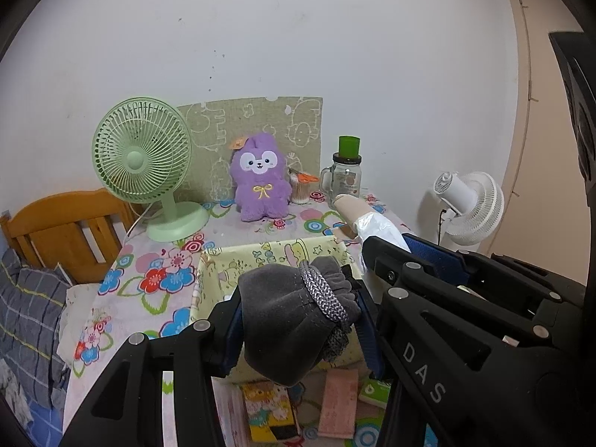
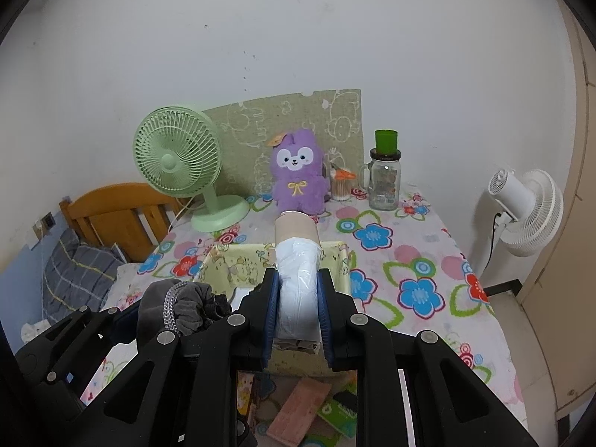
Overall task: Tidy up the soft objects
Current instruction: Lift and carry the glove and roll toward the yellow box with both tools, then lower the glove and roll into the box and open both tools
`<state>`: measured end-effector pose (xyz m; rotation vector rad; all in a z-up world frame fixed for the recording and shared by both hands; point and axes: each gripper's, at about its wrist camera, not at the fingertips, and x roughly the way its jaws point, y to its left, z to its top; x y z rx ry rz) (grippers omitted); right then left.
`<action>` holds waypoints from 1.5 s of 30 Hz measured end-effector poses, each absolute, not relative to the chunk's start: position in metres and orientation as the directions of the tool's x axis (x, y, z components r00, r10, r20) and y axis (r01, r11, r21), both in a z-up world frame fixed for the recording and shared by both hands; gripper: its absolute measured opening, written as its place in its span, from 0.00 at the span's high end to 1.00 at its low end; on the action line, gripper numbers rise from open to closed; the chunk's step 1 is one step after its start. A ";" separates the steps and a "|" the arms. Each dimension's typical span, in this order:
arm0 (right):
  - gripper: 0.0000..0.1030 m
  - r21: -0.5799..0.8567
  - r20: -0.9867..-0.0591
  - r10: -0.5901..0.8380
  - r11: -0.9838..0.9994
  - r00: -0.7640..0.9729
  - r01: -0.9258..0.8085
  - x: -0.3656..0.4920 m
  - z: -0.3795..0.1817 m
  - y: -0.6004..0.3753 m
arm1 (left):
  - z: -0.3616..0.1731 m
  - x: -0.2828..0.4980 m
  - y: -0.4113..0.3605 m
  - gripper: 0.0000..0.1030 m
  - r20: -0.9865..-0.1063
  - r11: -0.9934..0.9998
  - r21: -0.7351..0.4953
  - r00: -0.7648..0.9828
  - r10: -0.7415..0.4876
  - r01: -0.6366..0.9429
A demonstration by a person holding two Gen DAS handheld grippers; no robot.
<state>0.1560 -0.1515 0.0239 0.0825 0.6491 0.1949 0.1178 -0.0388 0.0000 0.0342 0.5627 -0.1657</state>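
The left claw [image 1: 298, 320] squeezes a gray pouch [image 1: 290, 313]; the right claw [image 2: 298, 309] hugs a white roll [image 2: 298, 279] — both held above the yellow box [image 1: 212, 279] on the flowery table [image 2: 409, 260], with a purple plush [image 2: 298, 175] far behind.

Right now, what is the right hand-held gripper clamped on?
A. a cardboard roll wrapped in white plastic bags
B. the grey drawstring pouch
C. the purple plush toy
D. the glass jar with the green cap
A: the right hand-held gripper has its blue pads pressed on both sides of the cardboard roll of white plastic bags, while the grey drawstring pouch sits in the left hand-held gripper.
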 end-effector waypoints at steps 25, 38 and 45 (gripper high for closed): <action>0.77 0.161 -0.654 0.229 0.973 0.721 -0.162 0.242 -0.021 -0.136 | -0.038 0.217 -0.019 0.48 -0.605 0.992 -0.011 0.789 -0.107 0.126; 0.77 0.184 -0.709 0.242 0.970 0.662 -0.158 0.270 -0.052 -0.127 | -0.069 0.238 -0.011 0.22 -0.675 0.991 -0.051 0.727 -0.126 0.125; 0.76 0.184 -0.709 0.254 0.967 0.657 -0.175 0.270 -0.056 -0.125 | -0.072 0.236 -0.011 0.11 -0.688 0.992 -0.024 0.718 -0.104 0.121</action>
